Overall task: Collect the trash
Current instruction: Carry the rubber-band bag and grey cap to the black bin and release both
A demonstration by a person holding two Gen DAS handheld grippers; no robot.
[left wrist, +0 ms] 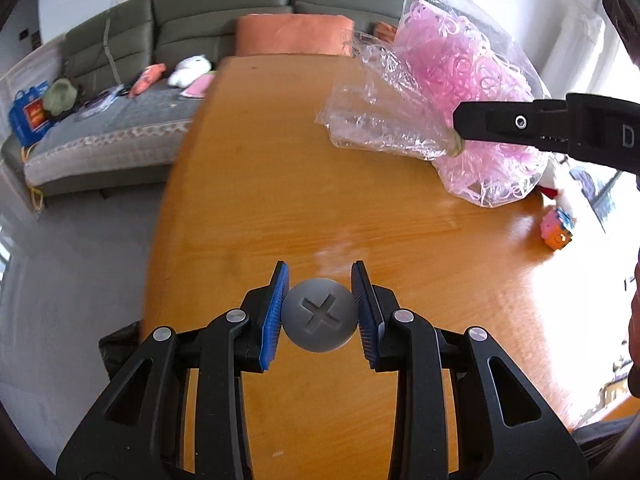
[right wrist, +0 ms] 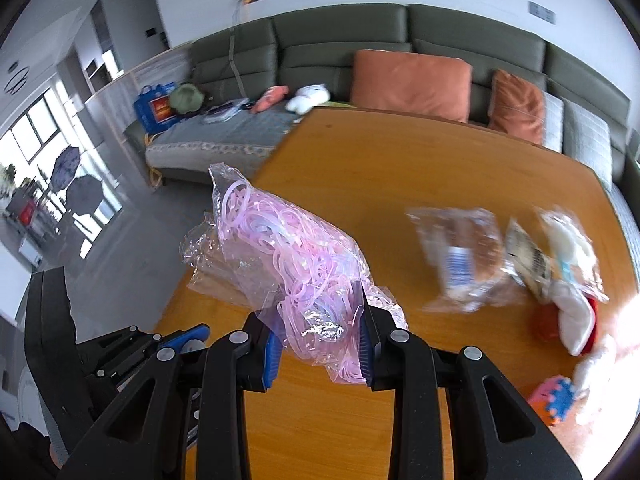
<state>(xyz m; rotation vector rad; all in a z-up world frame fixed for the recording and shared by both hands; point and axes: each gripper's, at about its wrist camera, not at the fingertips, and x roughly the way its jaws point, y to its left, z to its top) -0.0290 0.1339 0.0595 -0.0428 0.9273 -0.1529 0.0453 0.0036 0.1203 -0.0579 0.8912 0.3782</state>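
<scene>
The wooden counter (right wrist: 400, 184) is the landmark here, with a green sofa (right wrist: 360, 40) running behind its far edge.

The largest piece of trash in play is a clear plastic bag (right wrist: 288, 264) stuffed with a tangle of pink and pale loops. It hangs above the counter's near left part, lifted clear of the wood, with its crinkled empty end trailing off to the left. The right gripper (right wrist: 320, 350) has its jaws clamped on the bag's lower bunch. The grip takes mostly film and a few loops, so the thin plastic could slide out, or the open end could tip and spill loops back onto the counter.

On the counter's right side lies a blurred heap of more clear wrappers (right wrist: 460, 256), some with printed labels and whitish contents I cannot identify, and beside them white and red soft things (right wrist: 576, 320). Nearer the front right corner sits a small pink, orange and blue toy (right wrist: 554, 398), which is probably not trash and could be swept up by mistake.

The left gripper (left wrist: 320, 314), above the counter's near middle, has its jaws closed on a small grey ball (left wrist: 320, 314) marked with a cross. Its blue pads pinch the round sides only, so a jolt could let it roll free.
</scene>
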